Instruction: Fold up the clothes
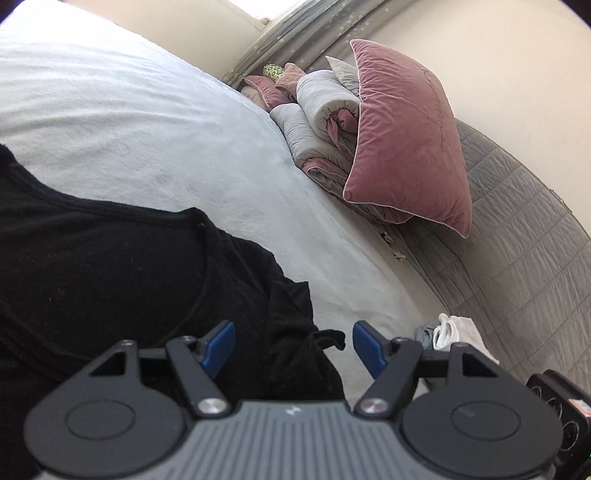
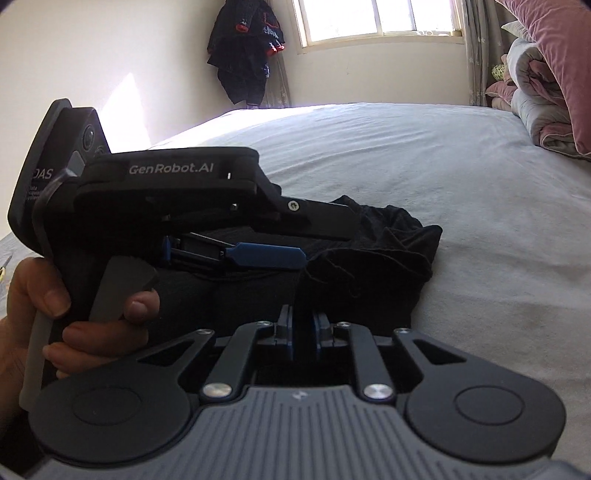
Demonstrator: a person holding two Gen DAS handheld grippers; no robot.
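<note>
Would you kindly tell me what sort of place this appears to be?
Most likely a bedroom: a wide bed with a pink pillow, rolled quilts beside it, and a curtained window.

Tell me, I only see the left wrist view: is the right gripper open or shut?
Observer: The right gripper is nearly shut, low over the black garment; whether it pinches cloth, I cannot tell.
Operator: What is beyond the bed's far edge?
Observer: Dark clothes hang in the corner beside a window.
Operator: Who holds my left gripper?
Observer: A hand grips its handle.
</note>
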